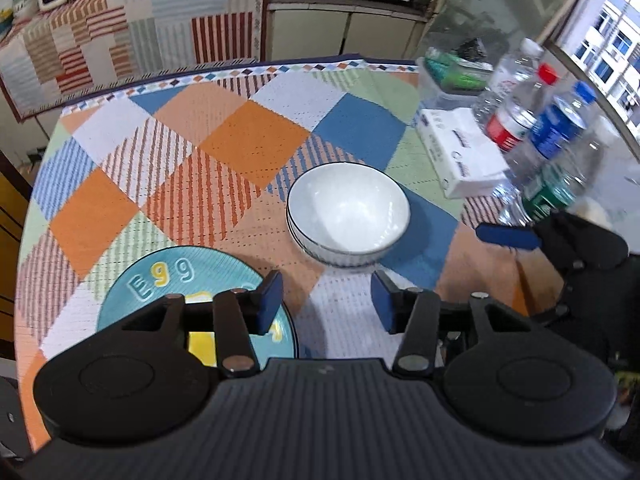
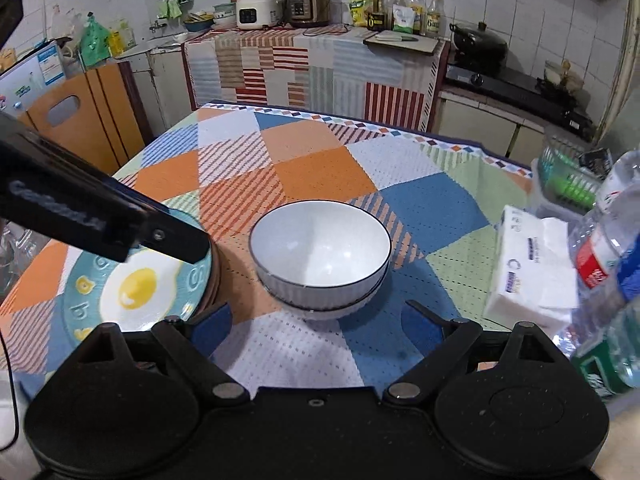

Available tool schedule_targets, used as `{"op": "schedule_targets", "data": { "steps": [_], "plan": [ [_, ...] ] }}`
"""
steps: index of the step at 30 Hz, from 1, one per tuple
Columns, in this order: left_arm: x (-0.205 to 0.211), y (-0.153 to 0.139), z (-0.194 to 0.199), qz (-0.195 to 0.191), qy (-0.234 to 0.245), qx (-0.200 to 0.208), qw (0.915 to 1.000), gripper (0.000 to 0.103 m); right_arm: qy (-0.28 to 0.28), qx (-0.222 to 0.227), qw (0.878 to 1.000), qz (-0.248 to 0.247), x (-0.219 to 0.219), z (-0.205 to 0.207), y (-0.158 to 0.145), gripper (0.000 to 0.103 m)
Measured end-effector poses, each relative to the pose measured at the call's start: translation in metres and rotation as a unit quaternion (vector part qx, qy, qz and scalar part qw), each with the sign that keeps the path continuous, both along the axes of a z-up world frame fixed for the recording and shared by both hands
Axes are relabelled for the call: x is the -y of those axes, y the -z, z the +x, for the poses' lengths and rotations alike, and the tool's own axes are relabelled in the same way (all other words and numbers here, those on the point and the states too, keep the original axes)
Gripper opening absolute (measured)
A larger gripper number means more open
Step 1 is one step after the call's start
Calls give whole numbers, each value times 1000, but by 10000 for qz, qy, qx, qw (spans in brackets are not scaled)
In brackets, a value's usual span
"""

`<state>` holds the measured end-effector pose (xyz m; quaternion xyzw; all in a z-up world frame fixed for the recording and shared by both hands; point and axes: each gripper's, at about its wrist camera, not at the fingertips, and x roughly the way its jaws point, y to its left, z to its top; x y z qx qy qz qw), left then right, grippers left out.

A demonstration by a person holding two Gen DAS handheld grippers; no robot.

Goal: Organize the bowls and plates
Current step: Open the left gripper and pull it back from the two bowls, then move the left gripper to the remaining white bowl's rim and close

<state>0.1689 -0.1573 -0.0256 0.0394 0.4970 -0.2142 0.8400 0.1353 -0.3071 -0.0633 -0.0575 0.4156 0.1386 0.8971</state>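
White bowls with dark rims (image 1: 348, 214) sit nested in a stack at the middle of the table; they also show in the right wrist view (image 2: 320, 248). A teal plate with a fried-egg picture (image 1: 168, 280) lies left of them, on top of other plates (image 2: 136, 280). My left gripper (image 1: 326, 304) is open and empty, just in front of the bowls, its left finger over the plate's edge. My right gripper (image 2: 318, 326) is open and empty, just in front of the bowl stack. It shows at the right of the left wrist view (image 1: 508, 236).
A tissue pack (image 2: 532, 264), several water bottles (image 1: 540, 132) and a clear box (image 1: 452, 76) stand at the table's right side. The checked tablecloth (image 2: 320, 164) covers the table. A counter with cookers (image 2: 280, 8) and a stove (image 2: 516, 84) stand behind.
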Motion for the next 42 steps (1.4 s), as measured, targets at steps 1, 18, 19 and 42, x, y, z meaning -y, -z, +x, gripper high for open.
{"op": "schedule_targets", "data": {
  "steps": [1, 18, 19, 42],
  "plan": [
    [-1, -4, -6, 12, 51, 0, 10000, 50, -32, 26, 10000, -44, -1, -5, -4, 94],
    [-43, -9, -81, 176, 727, -494, 9960, 63, -410, 130, 9962, -760, -18, -98, -42, 94],
    [-46, -6, -84, 187, 720, -517, 9959, 63, -452, 101, 9961, -749, -19, -102, -41, 94],
    [-45, 85, -99, 111, 947, -1517, 9838, 62, -1405, -694, 9875, -196, -48, -136, 60, 94]
  ]
}}
